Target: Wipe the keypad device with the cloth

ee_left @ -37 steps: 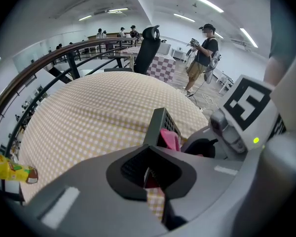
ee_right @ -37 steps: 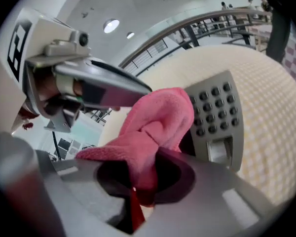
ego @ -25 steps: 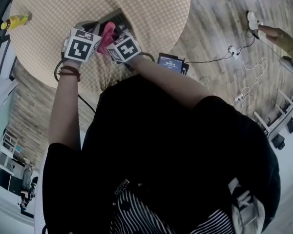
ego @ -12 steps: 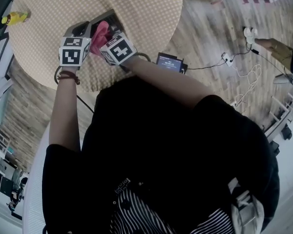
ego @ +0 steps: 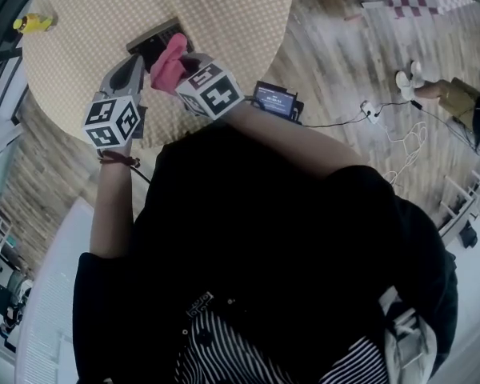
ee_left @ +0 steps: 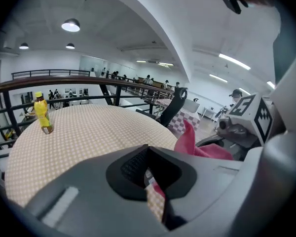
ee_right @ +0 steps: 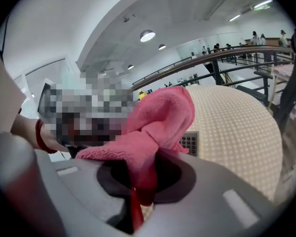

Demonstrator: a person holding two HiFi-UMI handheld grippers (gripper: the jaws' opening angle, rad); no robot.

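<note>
The dark keypad device (ego: 154,37) lies on the round checked table (ego: 80,46); the right gripper view shows a strip of its keys (ee_right: 190,142) beyond the cloth. My right gripper (ego: 184,61) is shut on the pink cloth (ego: 168,64), which bunches up over the device's near end. The cloth (ee_right: 158,122) rises out from between the right gripper's (ee_right: 140,179) jaws. My left gripper (ego: 136,69) sits to the left of the device, drawn back from it. Its jaws (ee_left: 150,174) stand a little apart with nothing between them, and the pink cloth (ee_left: 197,144) shows to its right.
A yellow bottle (ego: 32,22) stands at the table's far left edge (ee_left: 41,113). A small lit screen (ego: 276,101) sits just off the table's near right rim. Cables and plugs (ego: 376,106) trail over the wooden floor to the right. A dark railing (ee_left: 64,80) runs behind the table.
My left gripper has pulled away from the device, down and to the left toward the table's near edge. The right gripper stays over the device with the cloth.
</note>
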